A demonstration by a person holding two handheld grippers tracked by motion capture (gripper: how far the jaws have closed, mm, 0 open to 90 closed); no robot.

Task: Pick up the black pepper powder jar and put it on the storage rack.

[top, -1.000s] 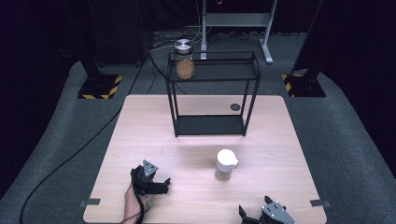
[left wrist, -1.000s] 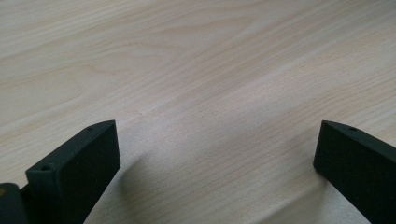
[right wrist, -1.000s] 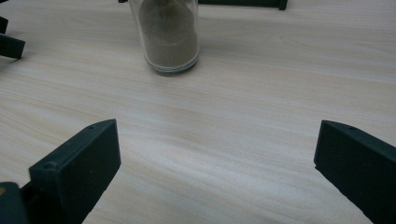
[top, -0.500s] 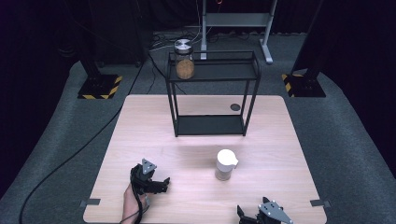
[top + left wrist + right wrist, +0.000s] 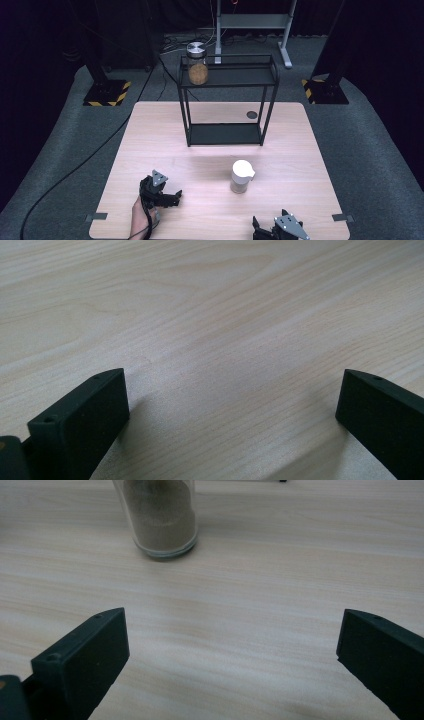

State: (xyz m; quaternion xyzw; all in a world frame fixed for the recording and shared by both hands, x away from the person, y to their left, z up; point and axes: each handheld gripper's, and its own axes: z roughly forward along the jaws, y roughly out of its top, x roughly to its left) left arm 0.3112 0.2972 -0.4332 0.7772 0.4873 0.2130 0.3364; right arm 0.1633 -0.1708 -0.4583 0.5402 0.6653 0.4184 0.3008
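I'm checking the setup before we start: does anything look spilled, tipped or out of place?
Nothing stands out. The white-lidded jar stands upright on the table, the metal-lidded jar upright on the black shelf rack. No spill shows; both grippers, left and right, are open.

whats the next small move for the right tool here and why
Probably ease the right tool forward and a little left toward the white-lidded glass jar of brown powder. Its jaws stand wide open with nothing between them, and the jar stands upright on the light wooden table ahead, left of centre and still apart from both jaws.
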